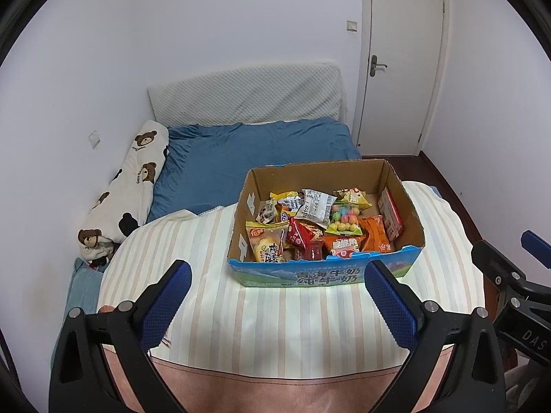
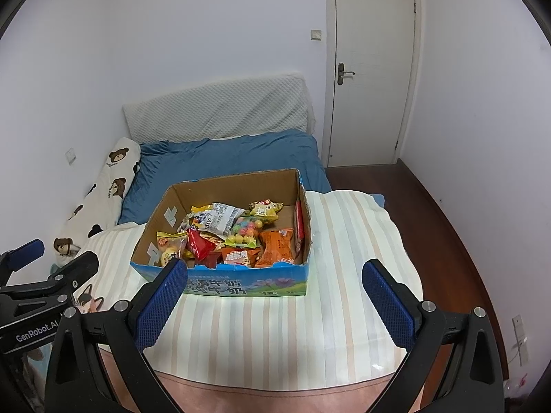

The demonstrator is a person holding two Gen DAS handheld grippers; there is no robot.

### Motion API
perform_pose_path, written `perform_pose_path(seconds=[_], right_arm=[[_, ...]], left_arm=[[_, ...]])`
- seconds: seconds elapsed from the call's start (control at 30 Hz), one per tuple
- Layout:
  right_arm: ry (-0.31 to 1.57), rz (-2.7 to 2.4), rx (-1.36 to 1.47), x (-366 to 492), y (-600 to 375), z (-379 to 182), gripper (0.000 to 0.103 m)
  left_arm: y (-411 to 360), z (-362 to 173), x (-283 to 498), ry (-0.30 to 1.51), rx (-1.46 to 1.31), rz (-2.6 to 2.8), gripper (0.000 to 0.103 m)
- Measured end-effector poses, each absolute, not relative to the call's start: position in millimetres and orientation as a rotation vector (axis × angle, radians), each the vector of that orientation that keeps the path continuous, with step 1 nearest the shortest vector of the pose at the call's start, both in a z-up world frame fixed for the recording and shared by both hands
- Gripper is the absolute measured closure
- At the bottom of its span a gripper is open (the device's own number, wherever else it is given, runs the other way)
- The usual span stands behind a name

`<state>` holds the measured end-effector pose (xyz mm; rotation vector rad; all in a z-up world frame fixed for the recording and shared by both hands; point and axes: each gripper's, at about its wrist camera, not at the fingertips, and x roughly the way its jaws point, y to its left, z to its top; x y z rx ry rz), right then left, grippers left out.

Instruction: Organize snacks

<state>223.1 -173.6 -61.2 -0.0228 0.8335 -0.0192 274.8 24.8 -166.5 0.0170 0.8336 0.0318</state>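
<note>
— Striped cloth (image 1: 275, 316) is lying spread just ahead of both sets of tongs; are they gripping anything?

— No; the left gripper (image 1: 278, 301) is gaping wide with nothing between its blue pads (image 1: 165, 304); the right gripper (image 2: 274, 301) is hanging just as wide and empty.

— And the snacks?

— Sitting beyond the fingertips, in the cardboard box (image 2: 241, 284); packets (image 1: 320, 227) are piling inside it, an orange one (image 2: 275, 246) lying toward the right wall.

— Farther off?

— Blue bedding (image 1: 241, 158) is stretching behind the box; a white door (image 2: 372, 69) is standing shut, far right.
</note>
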Motion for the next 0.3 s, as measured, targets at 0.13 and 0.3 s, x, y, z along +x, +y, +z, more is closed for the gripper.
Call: perform_pose_path(seconds=[0.13, 0.3], right_arm=[[0.833, -0.018, -0.021, 223.1, -173.8, -60.9, 0.000], [0.830, -0.025, -0.023, 223.3, -173.6, -60.6, 0.000]], left_arm=[[24.0, -168.2, 274.5, 0.834, 0.022, 0.029, 0.000], [23.7, -169.4, 273.8, 0.832, 0.022, 0.023, 0.000]])
